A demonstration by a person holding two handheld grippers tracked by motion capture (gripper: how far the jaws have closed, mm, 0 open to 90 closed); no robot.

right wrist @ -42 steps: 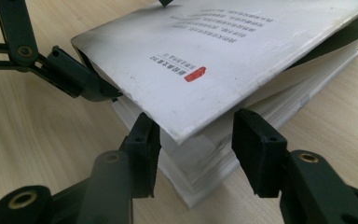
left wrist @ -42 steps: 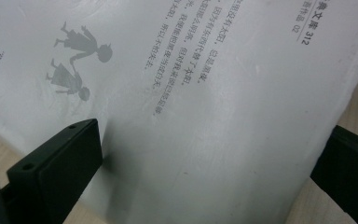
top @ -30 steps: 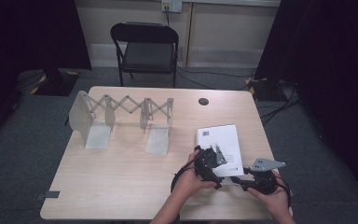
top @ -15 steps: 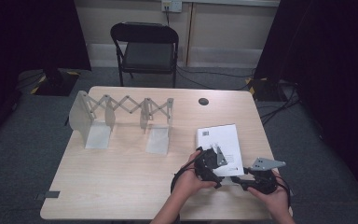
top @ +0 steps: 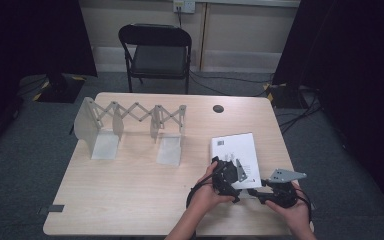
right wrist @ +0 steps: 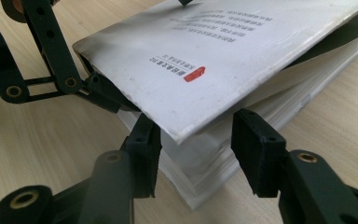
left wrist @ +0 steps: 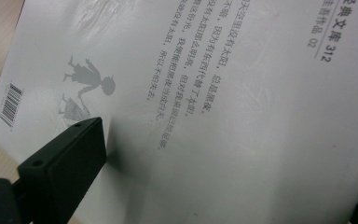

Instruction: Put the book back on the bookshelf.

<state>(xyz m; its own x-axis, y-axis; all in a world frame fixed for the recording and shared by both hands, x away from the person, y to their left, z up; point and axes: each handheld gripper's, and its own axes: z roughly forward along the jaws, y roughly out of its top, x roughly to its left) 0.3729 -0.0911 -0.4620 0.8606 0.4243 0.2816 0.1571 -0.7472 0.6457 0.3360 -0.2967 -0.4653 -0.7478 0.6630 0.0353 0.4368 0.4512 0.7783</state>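
- White book [top: 231, 149] lies flat at the tabletop's [top: 130, 200] near right.
- Left fingers [left wrist: 70, 154] pinch its front cover, one above, one under, lifting it to open; they have just eased apart slightly, cover between them.
- Right fingers [right wrist: 256, 149] are released, straddling the page-block corner, likely to steady it.

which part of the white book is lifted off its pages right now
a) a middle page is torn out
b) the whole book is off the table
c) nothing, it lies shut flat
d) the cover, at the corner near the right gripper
d, the right gripper view shows the white cover of the book raised off the page block, which lies on the table.
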